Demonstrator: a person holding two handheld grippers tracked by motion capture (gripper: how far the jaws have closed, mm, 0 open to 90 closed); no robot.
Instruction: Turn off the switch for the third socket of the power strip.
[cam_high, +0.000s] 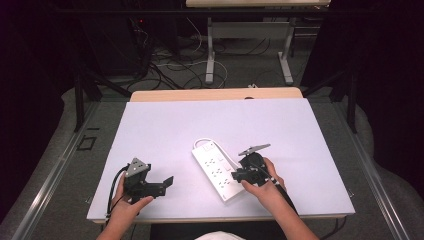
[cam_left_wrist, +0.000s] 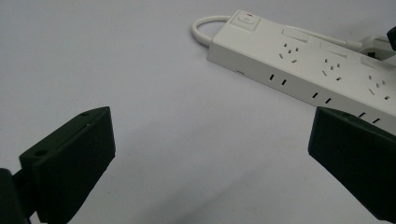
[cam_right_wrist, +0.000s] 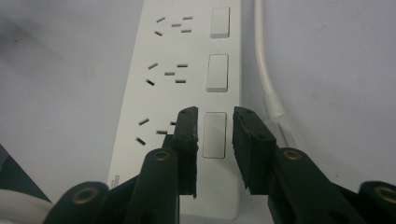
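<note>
A white power strip (cam_high: 216, 170) lies slanted on the white table top (cam_high: 165, 125), its cord (cam_high: 200, 142) looping at the far end. My right gripper (cam_high: 236, 175) hovers at the strip's right side near its front end. In the right gripper view its jaws (cam_right_wrist: 215, 128) stand a little apart over the nearest rocker switch (cam_right_wrist: 215, 133) of the strip (cam_right_wrist: 182, 56), pressing on nothing. My left gripper (cam_high: 168, 182) rests to the strip's left, held by a hand. Its jaws (cam_left_wrist: 210, 154) are wide apart and hold nothing, with the strip (cam_left_wrist: 303, 65) lying ahead of them.
The table's wooden back edge (cam_high: 215, 94) shows beyond the white sheet. Behind it stand another table's metal legs (cam_high: 210, 55) and loose cables on the floor (cam_high: 175, 70). The strip's cord (cam_right_wrist: 270, 84) runs along its right side in the right gripper view.
</note>
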